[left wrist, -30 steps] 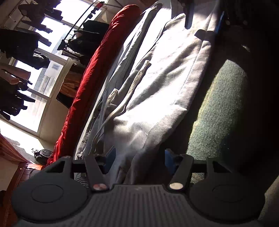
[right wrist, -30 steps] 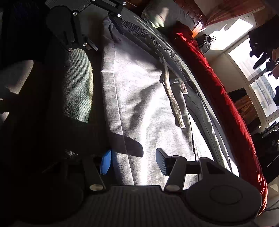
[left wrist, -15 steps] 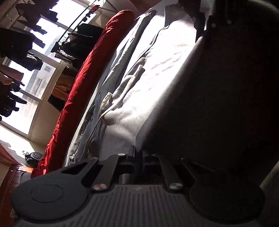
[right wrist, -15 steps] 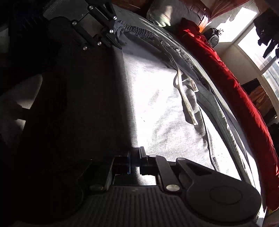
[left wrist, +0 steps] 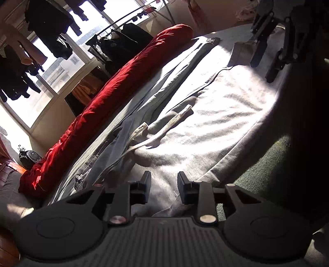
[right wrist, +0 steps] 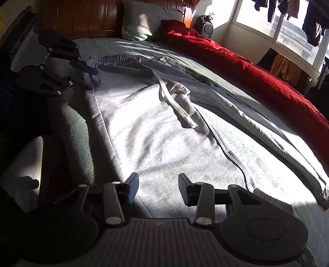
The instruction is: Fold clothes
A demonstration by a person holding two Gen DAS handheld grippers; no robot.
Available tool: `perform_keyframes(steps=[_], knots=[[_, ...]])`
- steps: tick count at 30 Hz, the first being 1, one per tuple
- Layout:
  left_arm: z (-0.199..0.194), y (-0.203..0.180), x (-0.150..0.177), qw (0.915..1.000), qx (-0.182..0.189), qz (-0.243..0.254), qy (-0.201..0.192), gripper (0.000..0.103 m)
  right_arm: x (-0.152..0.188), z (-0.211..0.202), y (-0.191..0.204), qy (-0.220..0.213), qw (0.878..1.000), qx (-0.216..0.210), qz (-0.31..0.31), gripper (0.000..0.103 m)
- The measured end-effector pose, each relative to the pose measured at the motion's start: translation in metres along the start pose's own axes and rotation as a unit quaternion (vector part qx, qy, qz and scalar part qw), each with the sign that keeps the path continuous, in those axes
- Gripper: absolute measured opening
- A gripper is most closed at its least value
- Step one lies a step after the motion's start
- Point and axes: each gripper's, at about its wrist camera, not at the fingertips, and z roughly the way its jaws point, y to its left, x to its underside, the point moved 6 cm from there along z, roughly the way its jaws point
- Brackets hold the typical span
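Light grey sweatpants [left wrist: 216, 127] lie folded lengthwise on the bed, with a pale drawstring [left wrist: 174, 121] on top. My left gripper [left wrist: 163, 188] is open just above the waist end of the sweatpants, holding nothing. My right gripper [right wrist: 158, 189] is open above the leg end of the sweatpants [right wrist: 156, 139], holding nothing. The drawstring [right wrist: 176, 104] lies near the middle in the right wrist view. Each gripper shows in the other's view: the right gripper [left wrist: 267, 55] at the far end, the left gripper [right wrist: 82, 69] at the waistband.
A red duvet [left wrist: 107, 96] runs rolled along the far side of the bed by the window. A grey bedsheet [right wrist: 257, 123] lies under the sweatpants. A pillow [right wrist: 141, 22] and wooden headboard [right wrist: 86, 18] are at the head. A green mat [left wrist: 265, 166] edges the near side.
Both grippers were open a second ago, shut on the sweatpants' edge half a second ago and carried it over, and are now open again with the fabric laid down.
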Motion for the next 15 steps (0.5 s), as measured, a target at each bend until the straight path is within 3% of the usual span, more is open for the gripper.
perform_keyframes(steps=[5, 10, 12, 14, 15], knots=[[0.031, -0.014, -0.005, 0.9991, 0.023, -0.032, 0.018, 0.031, -0.006, 0.015, -0.021, -0.004, 0.999, 0.000, 0.047, 0.047], [0.052, -0.012, 0.012, 0.9959, 0.024, -0.074, 0.047, 0.031, -0.002, 0.057, -0.039, 0.029, 0.997, 0.006, 0.068, 0.047], [0.050, -0.007, 0.014, 0.9952, 0.019, -0.085, 0.045, 0.037, 0.001, 0.076, -0.051, 0.038, 0.996, 0.023, 0.073, 0.047], [0.049, -0.002, 0.016, 0.9945, 0.015, -0.094, 0.044, 0.049, 0.002, 0.087, -0.066, 0.030, 0.995, 0.036, 0.088, 0.057], [0.049, -0.001, 0.017, 0.9943, 0.015, -0.095, 0.044, 0.050, 0.001, 0.091, -0.075, 0.027, 0.994, 0.040, 0.101, 0.059]])
